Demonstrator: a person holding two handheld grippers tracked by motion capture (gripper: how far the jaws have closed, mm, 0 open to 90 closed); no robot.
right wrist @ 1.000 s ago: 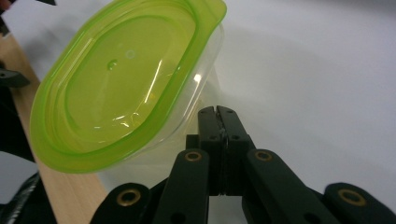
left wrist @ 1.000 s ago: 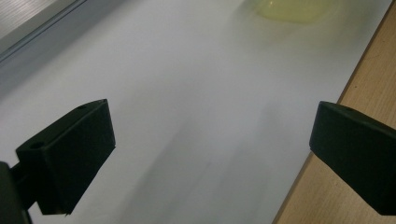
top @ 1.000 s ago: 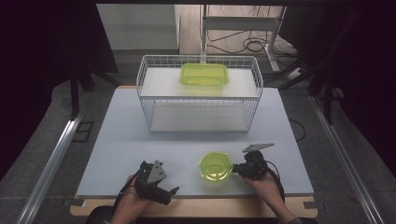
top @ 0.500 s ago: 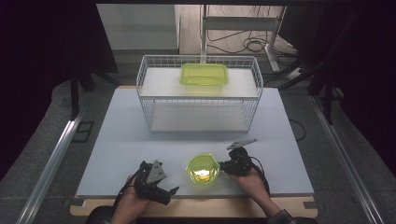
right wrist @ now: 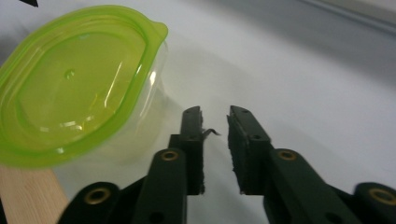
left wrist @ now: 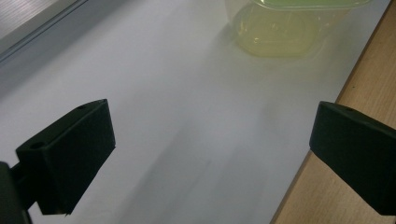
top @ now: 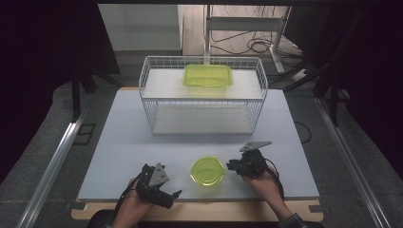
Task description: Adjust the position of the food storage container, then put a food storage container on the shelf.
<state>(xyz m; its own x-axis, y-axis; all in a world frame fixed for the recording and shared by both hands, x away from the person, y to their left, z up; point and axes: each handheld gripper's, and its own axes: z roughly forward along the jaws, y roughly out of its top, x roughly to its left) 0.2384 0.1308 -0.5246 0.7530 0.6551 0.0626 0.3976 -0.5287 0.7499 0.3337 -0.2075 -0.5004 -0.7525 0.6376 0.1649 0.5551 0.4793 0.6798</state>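
- Left hand-held gripper [top: 175,194]: at the near edge of the worktop [top: 119,142], held in the person's left hand, jaws spread wide with nothing between them. In the left gripper view the bare white surface lies between the jaws, and the wooden front edge [left wrist: 364,60] of the worktop runs along one side.
- Right hand-held gripper [top: 231,166]: held in the person's right hand just beside the round container, on its right in the high view. Jaws parted by a narrow gap, having just been opening; nothing between them. In the right gripper view the jaws [right wrist: 215,123] point past the container's side, clear of it.
- Round container [top: 207,170]: clear tub with a yellow-green lid on, standing free on the worktop near the front edge, between the two grippers. Released, upright. Its edge also shows at the top of the left gripper view [left wrist: 285,28].
- Wire basket [top: 157,80]: white, set farther back at the middle of the worktop, well apart from the round container.
- Rectangular container [top: 208,76]: yellow-green lid, resting on the upper level of the wire basket, toward its middle.
- Beyond the worktop: a light-coloured floor with cables [top: 256,45], dark to either side.
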